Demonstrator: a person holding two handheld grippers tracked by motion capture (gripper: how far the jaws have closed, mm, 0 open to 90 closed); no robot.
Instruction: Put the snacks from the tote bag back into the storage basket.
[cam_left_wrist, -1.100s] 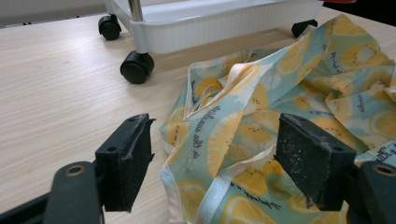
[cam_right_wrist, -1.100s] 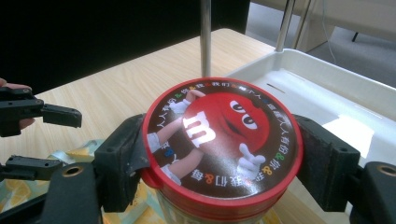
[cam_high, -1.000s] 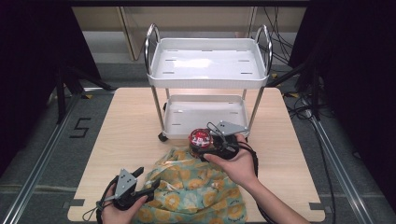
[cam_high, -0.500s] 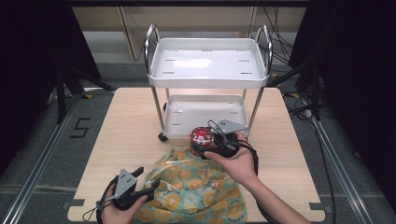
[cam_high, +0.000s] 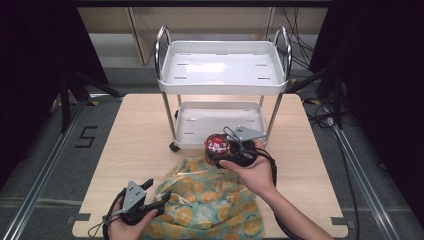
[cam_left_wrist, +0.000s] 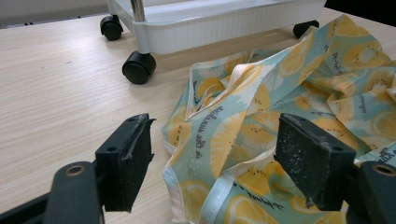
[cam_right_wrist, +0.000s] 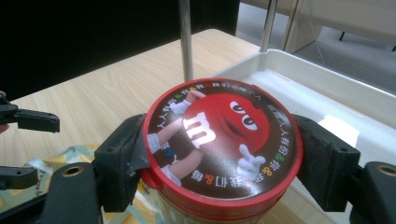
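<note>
- The right claw pinches the tin by its red lid, one jaw pressed to each side, as the right gripper view makes plain.
- Since a second ago the tin has barely shifted: it hangs in much the same spot above the far edge of the cloth bag, just in front of the cart.
- In the right gripper view the white lower tray lies right behind the tin, so the carry looks aimed there; that is a judgement, since the tin is not yet over the tray.
- The small change suggests a slow lift out of the bag, or a pause before the reach forward.
- The left claw stands spread, holding nothing, at the near left corner of the bag and has not moved over the last second.
- In the left gripper view its jaws straddle a fold of the lemon-print fabric without closing on it; they may be set to steady the bag.
- The bag lies slack on the desk, touching neither cart castor.
- Next, the tin needs to clear the tray's rim and the chrome post beside it.
</note>
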